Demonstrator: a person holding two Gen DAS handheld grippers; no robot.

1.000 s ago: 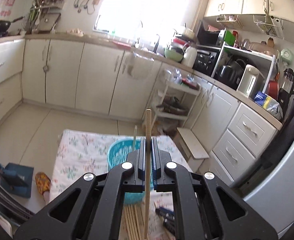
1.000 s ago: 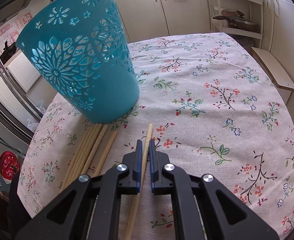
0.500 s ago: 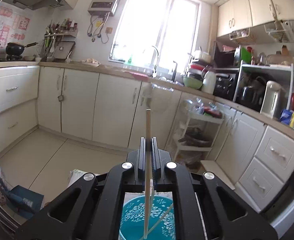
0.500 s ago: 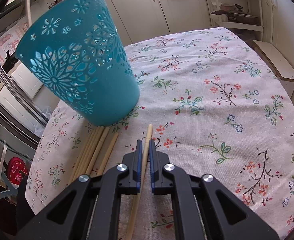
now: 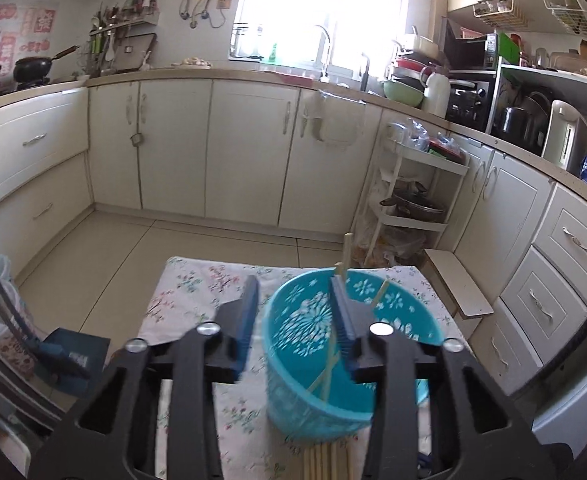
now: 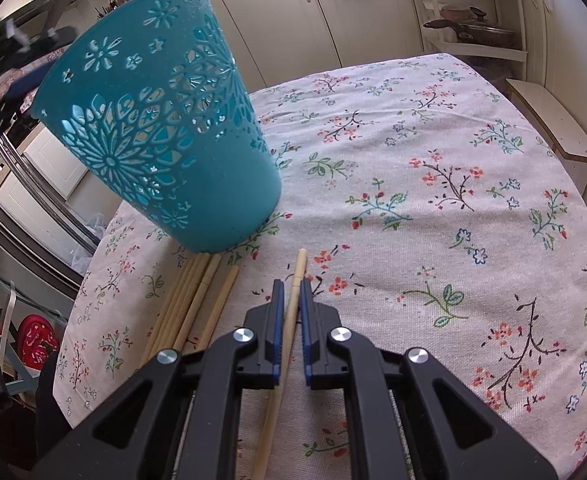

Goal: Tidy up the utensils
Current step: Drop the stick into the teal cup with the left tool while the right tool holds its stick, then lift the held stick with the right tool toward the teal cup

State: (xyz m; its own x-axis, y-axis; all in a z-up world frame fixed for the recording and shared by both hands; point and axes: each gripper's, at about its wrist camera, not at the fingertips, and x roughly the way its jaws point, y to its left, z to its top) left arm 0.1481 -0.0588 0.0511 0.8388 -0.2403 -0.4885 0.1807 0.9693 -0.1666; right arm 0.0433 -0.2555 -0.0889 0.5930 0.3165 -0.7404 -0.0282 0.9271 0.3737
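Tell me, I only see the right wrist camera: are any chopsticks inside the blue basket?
Observer: Yes. The left wrist view looks down into the blue basket, and a few chopsticks lean inside it.
Operator: Is the other gripper holding one?
Observer: No. The left gripper is wide open over the basket, with nothing between its fingers.
Operator: Do the chopsticks poke out?
Observer: One sticks up past the far rim.
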